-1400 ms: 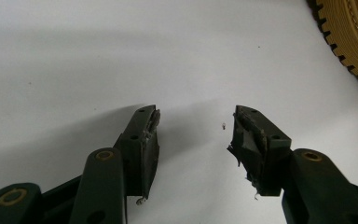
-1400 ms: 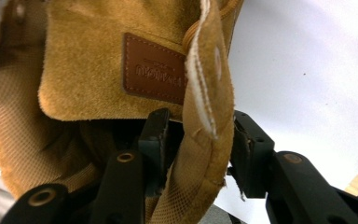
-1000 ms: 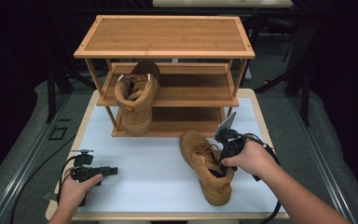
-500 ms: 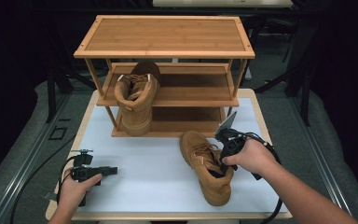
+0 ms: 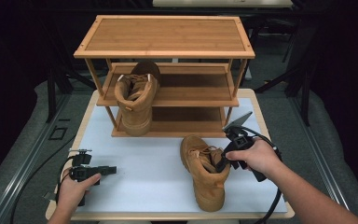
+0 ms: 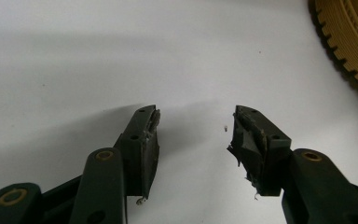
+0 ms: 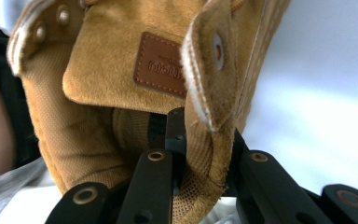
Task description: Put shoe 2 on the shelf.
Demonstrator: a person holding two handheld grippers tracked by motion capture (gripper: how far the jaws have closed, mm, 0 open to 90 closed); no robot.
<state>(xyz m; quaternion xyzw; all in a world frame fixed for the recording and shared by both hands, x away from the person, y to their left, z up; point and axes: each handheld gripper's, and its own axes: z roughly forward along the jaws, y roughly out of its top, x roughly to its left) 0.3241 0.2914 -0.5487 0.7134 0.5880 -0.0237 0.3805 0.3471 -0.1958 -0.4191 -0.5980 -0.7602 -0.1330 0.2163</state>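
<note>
**Right gripper on boot collar; left gripper idle**

My left gripper [image 5: 113, 170] sits low over the near left of the white table [image 5: 140, 154], held level and pointing right. In the left gripper view [image 6: 195, 133] its jaws stand wide apart with nothing between them, the worn pads [image 6: 245, 135] just above the bare surface. A ribbed tan sole edge shows at the upper right corner of that view.

Behind, at the far side of the table, stands a wooden rack [image 5: 165, 39] with three shelves. One tan boot [image 5: 136, 95] sits on the left of its middle shelf, with its sole hanging over the shelf's front edge.

Right of centre, a second boot [image 5: 205, 170] lies on the table just in front of the rack, well apart from the left gripper. Its opening faces the rack and its sole end points toward the near edge.

My right gripper [image 5: 224, 161] is at that boot's collar, on its right side. In the right gripper view [image 7: 200, 154] one jaw is inside the collar and the other outside, with the suede flap [image 7: 212, 70] and mesh lining pinched between them. These jaws have just been closing, and they now press on the collar. A brown leather tag [image 7: 161, 65] on the tongue shows just above the jaws.

My right hand [image 5: 256, 156] is on the gripper body, its cable trailing off the near right edge.
</note>
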